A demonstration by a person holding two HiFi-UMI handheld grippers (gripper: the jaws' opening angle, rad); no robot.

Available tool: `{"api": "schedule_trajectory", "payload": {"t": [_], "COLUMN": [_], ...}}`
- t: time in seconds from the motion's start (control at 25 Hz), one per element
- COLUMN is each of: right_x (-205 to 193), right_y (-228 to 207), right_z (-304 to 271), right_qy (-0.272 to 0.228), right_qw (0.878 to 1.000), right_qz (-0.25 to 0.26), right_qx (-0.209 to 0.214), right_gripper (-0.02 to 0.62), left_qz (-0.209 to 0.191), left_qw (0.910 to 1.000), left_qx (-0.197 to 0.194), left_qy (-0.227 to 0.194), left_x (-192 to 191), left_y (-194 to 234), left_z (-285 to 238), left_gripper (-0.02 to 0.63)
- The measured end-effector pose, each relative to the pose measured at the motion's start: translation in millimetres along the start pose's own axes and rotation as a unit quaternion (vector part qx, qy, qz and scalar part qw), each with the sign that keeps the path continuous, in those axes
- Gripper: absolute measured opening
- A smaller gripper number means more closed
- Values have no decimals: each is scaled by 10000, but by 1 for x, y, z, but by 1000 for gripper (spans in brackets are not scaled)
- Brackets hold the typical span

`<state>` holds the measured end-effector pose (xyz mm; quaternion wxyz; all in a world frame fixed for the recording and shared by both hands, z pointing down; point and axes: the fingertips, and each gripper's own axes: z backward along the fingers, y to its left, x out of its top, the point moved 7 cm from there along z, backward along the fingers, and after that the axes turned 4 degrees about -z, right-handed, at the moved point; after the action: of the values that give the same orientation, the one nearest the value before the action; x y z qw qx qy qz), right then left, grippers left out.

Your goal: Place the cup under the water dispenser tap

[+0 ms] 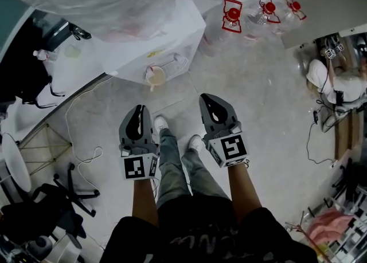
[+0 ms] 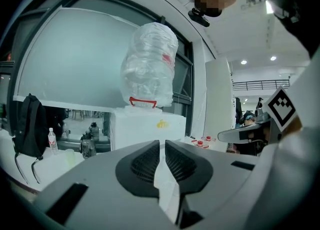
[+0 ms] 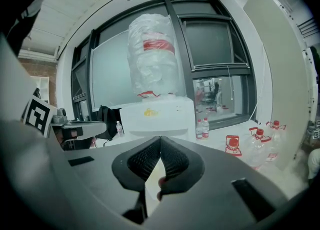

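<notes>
Right gripper [image 1: 210,98], lower centre, has its tips pressed together on nothing. Left gripper [image 1: 139,108] sits beside it, jaws just a sliver apart, empty too. Both hang above the person's shoes [image 1: 160,123]. Further up, centre-left, there's the cup [image 1: 155,76], sitting against the front of the white water dispenser [image 1: 172,32], well apart from both grippers.

I held my left gripper [image 1: 139,109] and right gripper [image 1: 211,98] side by side, both empty: left jaws a slit apart, right jaw tips together.
</notes>
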<state>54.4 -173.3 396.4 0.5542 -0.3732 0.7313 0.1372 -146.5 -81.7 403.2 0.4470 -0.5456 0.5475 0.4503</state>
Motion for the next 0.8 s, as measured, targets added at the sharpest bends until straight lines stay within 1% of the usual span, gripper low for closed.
{"api": "schedule_trajectory", "payload": {"t": [0.12, 0.28, 0.44, 0.6, 0.72, 0.8], "right_x": [17, 35, 50, 66, 83, 93], "right_y": [4, 10, 17, 26, 28, 29], "right_z": [10, 23, 31, 38, 48, 56], "right_qy": [-116, -151, -263, -387, -482, -538], "right_qw": [9999, 9999, 9996, 9992, 9987, 9983], "right_qz": [60, 13, 34, 89, 151, 205], "right_qx": [-6, -28, -45, 43, 82, 94], "right_gripper": [14, 14, 14, 14, 14, 14], "left_qz": [77, 349, 249, 227, 268, 250], "left_qw": [9999, 9991, 9991, 9987, 9983, 9982], "left_qx": [65, 250, 345, 445, 481, 498], "left_qy": [31, 72, 21, -56, -182, -198], "left_x": [15, 34, 50, 70, 91, 98], "left_y": [-1, 4, 9, 10, 3, 1], "left_z": [8, 20, 32, 46, 52, 56], "left_gripper": [43, 34, 32, 26, 26, 26]}}
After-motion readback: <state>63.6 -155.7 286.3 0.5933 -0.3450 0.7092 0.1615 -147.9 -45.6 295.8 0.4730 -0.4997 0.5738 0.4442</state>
